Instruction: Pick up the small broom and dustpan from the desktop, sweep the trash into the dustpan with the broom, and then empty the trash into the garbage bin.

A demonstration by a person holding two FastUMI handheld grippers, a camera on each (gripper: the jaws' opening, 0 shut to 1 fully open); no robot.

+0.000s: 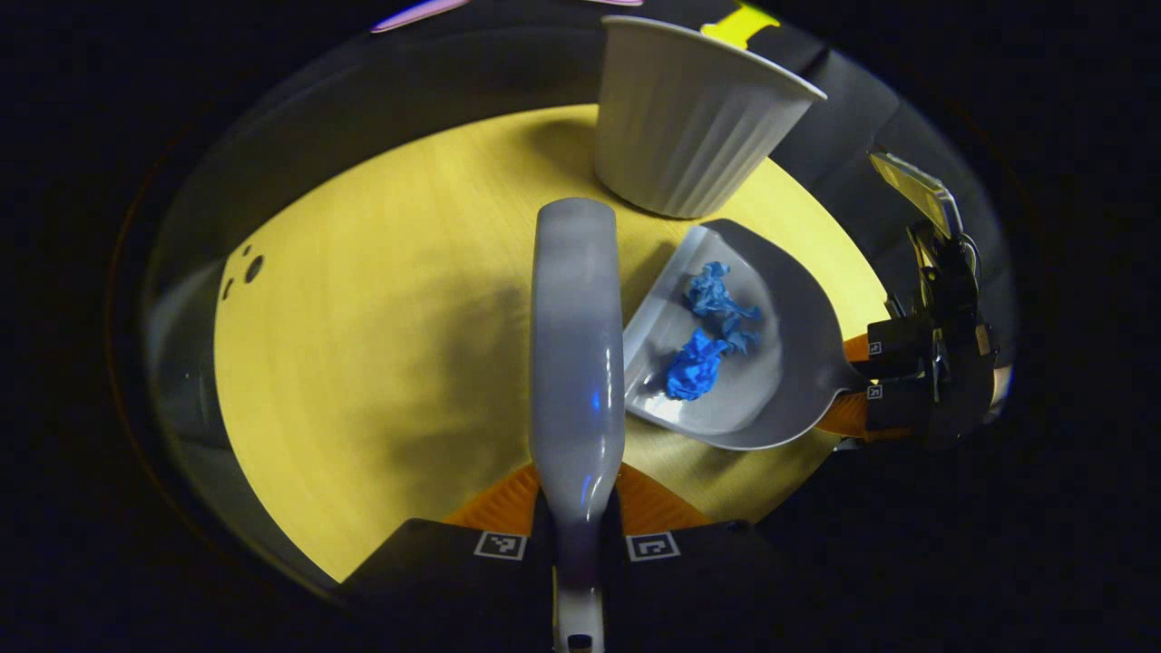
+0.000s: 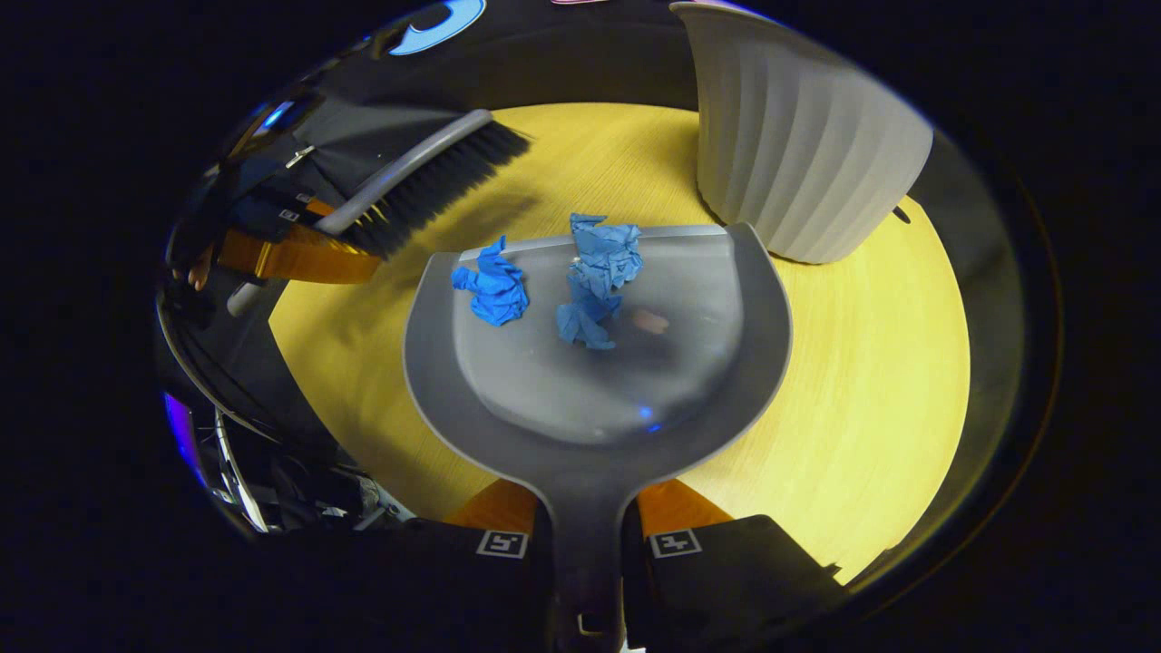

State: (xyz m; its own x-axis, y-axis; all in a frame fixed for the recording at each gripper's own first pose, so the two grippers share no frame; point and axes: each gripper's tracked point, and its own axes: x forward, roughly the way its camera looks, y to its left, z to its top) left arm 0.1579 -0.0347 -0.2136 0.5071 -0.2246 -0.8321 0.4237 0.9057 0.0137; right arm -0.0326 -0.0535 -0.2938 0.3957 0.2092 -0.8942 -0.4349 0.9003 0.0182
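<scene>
My left gripper (image 1: 577, 535) squeezes the small broom (image 1: 577, 345) by its handle. My right gripper (image 2: 588, 540) squeezes the dustpan (image 2: 594, 363) handle. Both blue paper wads (image 2: 494, 288) already sit inside the dustpan, so I think the sweeping is done. The white ribbed garbage bin (image 2: 798, 154) stands just behind the dustpan on the yellow desktop (image 2: 862, 363). What is left is tipping the trash into it.

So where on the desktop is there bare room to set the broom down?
The broad patch of desktop on the side of the broom away from the dustpan is bare. The strip beside the dustpan below the bin is free too. It is crowded where dustpan, blue trash and bin meet.
</scene>
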